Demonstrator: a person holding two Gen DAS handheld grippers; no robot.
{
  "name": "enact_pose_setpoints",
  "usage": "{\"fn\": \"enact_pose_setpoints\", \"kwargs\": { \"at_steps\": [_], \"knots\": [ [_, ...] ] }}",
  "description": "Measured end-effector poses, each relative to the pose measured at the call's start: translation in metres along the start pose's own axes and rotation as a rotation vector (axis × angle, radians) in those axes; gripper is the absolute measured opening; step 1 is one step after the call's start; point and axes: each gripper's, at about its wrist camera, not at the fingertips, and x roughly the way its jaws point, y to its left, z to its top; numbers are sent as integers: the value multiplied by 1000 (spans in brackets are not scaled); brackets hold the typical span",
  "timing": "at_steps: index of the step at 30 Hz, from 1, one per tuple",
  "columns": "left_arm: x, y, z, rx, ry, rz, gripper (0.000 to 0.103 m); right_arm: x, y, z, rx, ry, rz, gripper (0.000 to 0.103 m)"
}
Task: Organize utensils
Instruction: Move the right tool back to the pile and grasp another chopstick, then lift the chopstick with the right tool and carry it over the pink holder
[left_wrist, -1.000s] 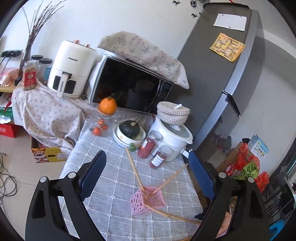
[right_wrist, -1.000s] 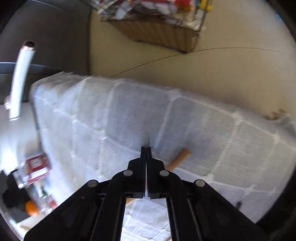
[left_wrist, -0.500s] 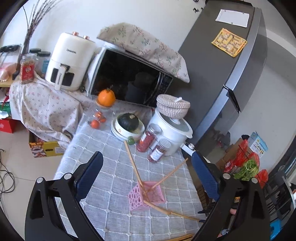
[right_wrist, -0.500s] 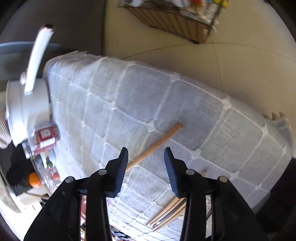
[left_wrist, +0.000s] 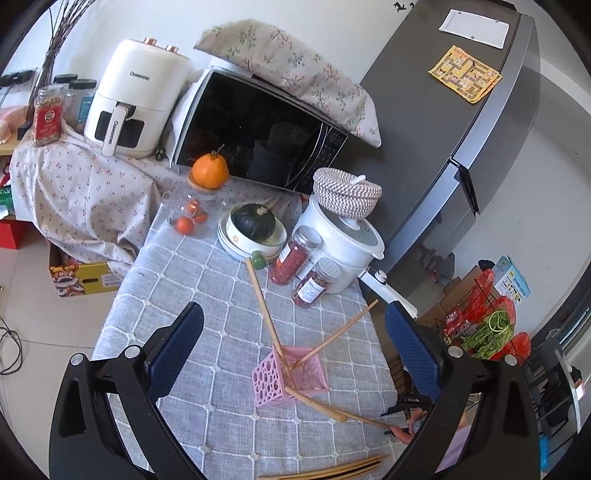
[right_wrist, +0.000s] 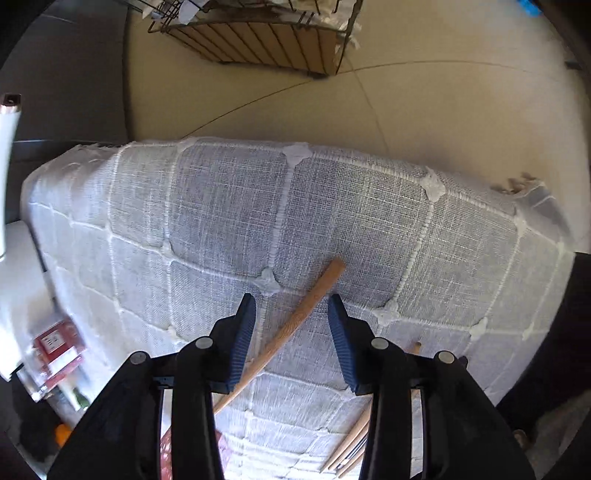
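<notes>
Since the wooden stick (right_wrist: 295, 325) lies flat on the grey checked tablecloth (right_wrist: 229, 206) right under the right gripper (right_wrist: 291, 314), the whole next move pretty much hinges on how that stick sits between the jaws. Its long axis runs diagonally in the right wrist view, from lower left up to a rounded end at upper right, so it crosses the gap at a slant rather than square-on. The right jaws have just been opening and now stand partly apart, with the stick passing between them but neither pad pressing on it (as far as I can tell, there's cloth showing on both sides). So it's straddling, not gripping. My guess is a small wrist twist would line the pads up better before closing, otherwise the stick could roll or skid out sideways. The right hand is clearly the nearer one. The left gripper (left_wrist: 295, 332) hangs further back, jaws spread wide and holding nothing, looking across the table at the pink holder (left_wrist: 286, 376), which already has a couple of long sticks leaning out of it. The stick itself is plain light wood, slim, round and smooth, probably slippery enough to need a centred pinch. More sticks (right_wrist: 351, 443) lie bunched near the table edge, just beside the right gripper.
</notes>
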Motion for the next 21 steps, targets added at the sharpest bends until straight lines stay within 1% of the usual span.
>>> {"fn": "enact_pose_setpoints", "kwargs": {
  "at_steps": [3,5,7,9,10,12,15,17,18,21],
  "knots": [
    [-3,2,0,4,-1,0,95,0,3,-3,25,-13,-17,34],
    [-4,5,2,-2,-4,8,95,-1,-2,-2,25,-14,-14,24],
    [-6,11,3,-24,-5,10,95,-2,-9,-2,28,-13,1,17],
    [-8,15,5,-44,-4,7,95,-4,-15,-2,8,-19,18,14],
    [-9,17,6,-51,-6,6,95,-4,-18,-3,-6,-28,32,10],
    [-12,19,7,-59,-10,8,95,-8,-23,-5,-42,-51,78,8],
    [-15,20,6,-63,-14,8,95,-18,-31,-7,-88,-56,206,8],
    [-17,20,6,-62,-21,9,95,-34,-33,-13,-156,-89,282,8],
    [-19,20,6,-61,-30,10,95,-44,-32,-18,-206,-121,306,8],
    [-25,19,7,-59,-58,15,95,-96,-23,-54,-457,-302,358,8]
  ]
}}
